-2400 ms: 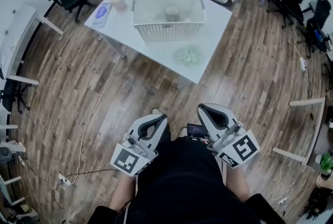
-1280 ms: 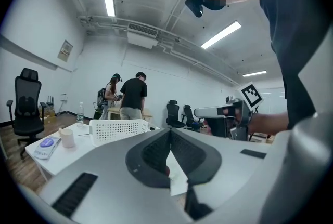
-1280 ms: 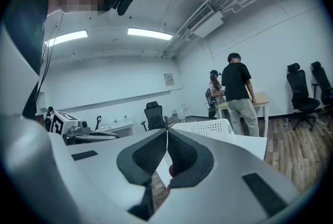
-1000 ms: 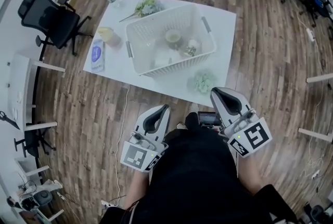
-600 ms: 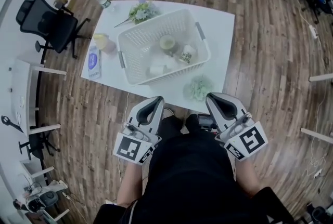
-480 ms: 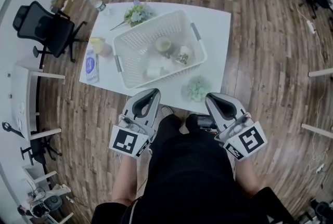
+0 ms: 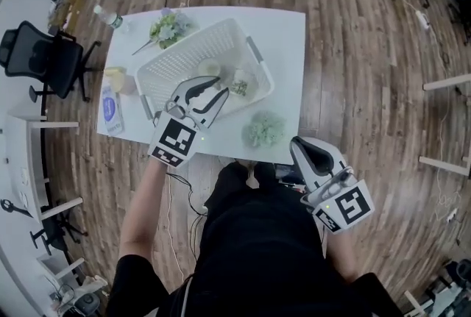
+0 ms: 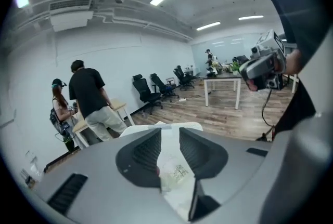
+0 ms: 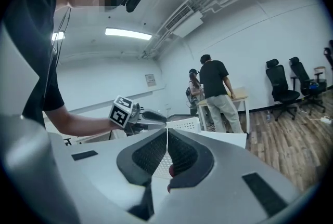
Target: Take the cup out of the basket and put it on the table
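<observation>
Tongs in my left hand point(image 7: 212, 87) are hanging over the white plastic lattice basket point(image 7: 259, 62) on the white desk point(image 7: 287, 36). Their jaws have just been opening slightly and are gripping nothing. The beige round cup point(image 7: 209, 68) is sitting inside the basket. I am holding my right tongs point(image 7: 303, 148) closed and empty.

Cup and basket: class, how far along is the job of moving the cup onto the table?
Done: nothing yet; the cup still sits in the basket. In hand: the left gripper hangs over the basket, jaws just opening, nothing between them; the right gripper is shut, held back. Left: grasp, lift, set on the table.
</observation>
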`<move>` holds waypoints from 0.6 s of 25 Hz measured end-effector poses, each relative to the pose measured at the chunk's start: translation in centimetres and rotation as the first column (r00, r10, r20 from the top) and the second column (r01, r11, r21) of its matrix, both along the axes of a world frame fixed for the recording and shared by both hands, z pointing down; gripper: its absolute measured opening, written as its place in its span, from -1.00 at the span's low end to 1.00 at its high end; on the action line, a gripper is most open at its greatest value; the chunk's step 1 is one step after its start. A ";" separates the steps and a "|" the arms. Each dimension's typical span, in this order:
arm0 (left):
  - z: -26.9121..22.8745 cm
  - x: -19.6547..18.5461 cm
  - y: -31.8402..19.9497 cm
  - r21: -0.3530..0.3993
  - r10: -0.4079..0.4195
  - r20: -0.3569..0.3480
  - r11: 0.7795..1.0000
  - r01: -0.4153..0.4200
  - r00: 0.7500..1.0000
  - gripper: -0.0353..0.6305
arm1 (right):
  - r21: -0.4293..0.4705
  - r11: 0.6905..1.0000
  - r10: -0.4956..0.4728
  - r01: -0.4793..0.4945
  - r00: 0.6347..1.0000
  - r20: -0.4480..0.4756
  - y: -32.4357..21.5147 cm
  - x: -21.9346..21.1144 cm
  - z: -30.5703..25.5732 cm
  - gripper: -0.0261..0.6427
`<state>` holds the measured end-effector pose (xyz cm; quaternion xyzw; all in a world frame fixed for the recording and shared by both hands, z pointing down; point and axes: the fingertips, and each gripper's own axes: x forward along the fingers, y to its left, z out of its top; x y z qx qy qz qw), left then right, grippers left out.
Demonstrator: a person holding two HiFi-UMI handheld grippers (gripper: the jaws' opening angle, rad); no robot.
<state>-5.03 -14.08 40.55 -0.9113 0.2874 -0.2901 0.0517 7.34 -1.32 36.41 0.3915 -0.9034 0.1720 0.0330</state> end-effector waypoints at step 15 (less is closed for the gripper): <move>16.1 3.6 -4.1 -0.281 0.519 0.451 0.855 -0.437 0.726 -0.09 | -0.057 0.980 0.188 -0.193 0.979 -0.072 0.7 2.8 1.1 -0.84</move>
